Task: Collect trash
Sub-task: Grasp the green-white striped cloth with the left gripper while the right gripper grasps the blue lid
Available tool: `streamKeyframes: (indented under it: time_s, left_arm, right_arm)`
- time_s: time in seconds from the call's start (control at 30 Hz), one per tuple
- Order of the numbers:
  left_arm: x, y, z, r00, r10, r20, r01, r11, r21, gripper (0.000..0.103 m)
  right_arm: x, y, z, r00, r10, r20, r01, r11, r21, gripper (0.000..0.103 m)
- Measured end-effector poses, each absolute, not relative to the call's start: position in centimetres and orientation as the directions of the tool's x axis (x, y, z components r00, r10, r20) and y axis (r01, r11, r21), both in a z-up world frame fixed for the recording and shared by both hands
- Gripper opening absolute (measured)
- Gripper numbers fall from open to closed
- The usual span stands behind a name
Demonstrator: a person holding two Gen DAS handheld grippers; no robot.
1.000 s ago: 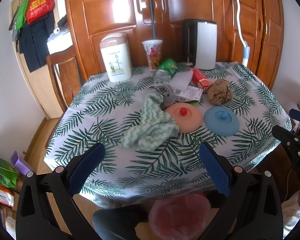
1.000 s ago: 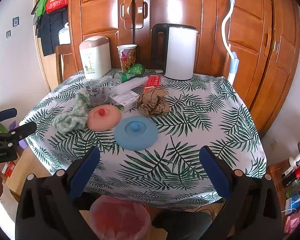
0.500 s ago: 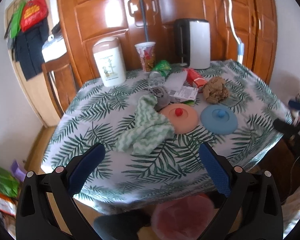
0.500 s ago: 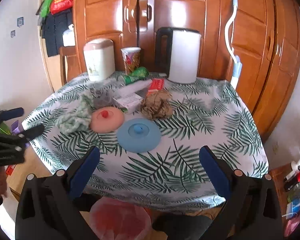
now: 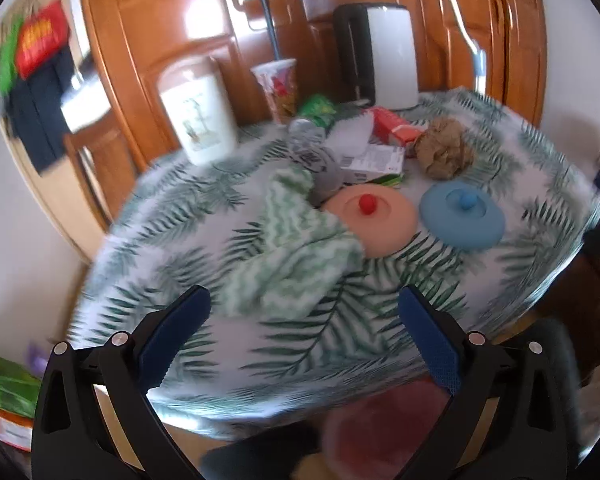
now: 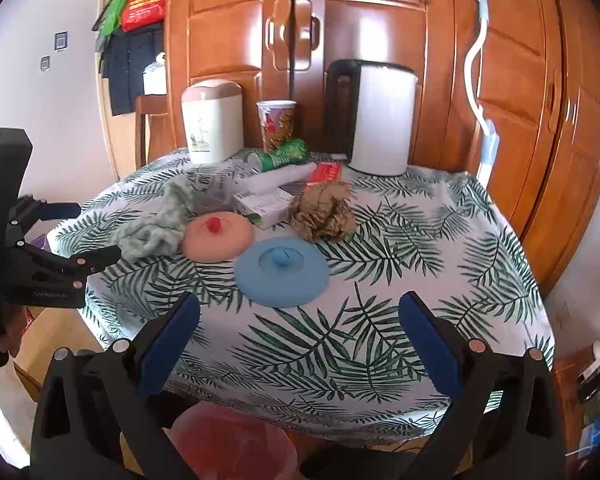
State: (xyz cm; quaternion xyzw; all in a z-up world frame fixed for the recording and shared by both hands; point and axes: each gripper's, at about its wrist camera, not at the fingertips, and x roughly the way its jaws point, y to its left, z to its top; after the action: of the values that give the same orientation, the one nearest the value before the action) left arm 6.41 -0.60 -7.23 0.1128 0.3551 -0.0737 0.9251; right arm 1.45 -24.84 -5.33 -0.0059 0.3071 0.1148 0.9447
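Paper wad (image 6: 324, 212) far beyond gaping right tool (image 6: 298, 330), untouched.

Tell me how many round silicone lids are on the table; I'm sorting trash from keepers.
2. The peach lid with a red knob lies beside the green cloth; the blue lid lies just right of it, nearer the table edge. Others may hide under the clutter.
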Motion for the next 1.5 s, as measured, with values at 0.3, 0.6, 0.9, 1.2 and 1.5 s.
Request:
streamKeyframes:
  time_s: [0.3, 0.6, 0.9, 1.2, 1.5]
  left_arm:
    - [11.0, -0.9, -9.0, 0.727, -0.071, -0.683, 0.227, 0.964, 0.142, 0.097]
    - [13.2, -0.5, -10.1, 0.706, -0.106, -0.7, 0.235, 0.968, 0.091, 0.088]
    - [14.7, 1.2, -11.6, 0.664, -0.178, -0.726, 0.252, 0.968, -0.008, 0.051]
    - [15.1, 3.2, -11.7, 0.66, -0.18, -0.729, 0.227, 0.973, -0.035, 0.051]
    - [15.0, 2.8, -12.0, 0.663, -0.177, -0.727, 0.23, 0.973, -0.027, 0.053]
  right_arm:
    - [4.1, -24.7, -6.9, 0.772, 0.196, -0.604, -0.196, 0.978, 0.067, 0.098]
    - [6.1, -23.8, -7.3, 0.764, 0.221, -0.606, -0.218, 0.973, 0.079, 0.098]
    - [6.9, -23.0, -7.7, 0.755, 0.223, -0.617, -0.223, 0.972, 0.078, 0.098]
    - [8.6, -21.9, -7.9, 0.757, 0.212, -0.619, -0.225, 0.973, 0.058, 0.098]
    - [11.3, -20.6, -9.6, 0.732, 0.218, -0.646, -0.238, 0.97, 0.058, 0.071]
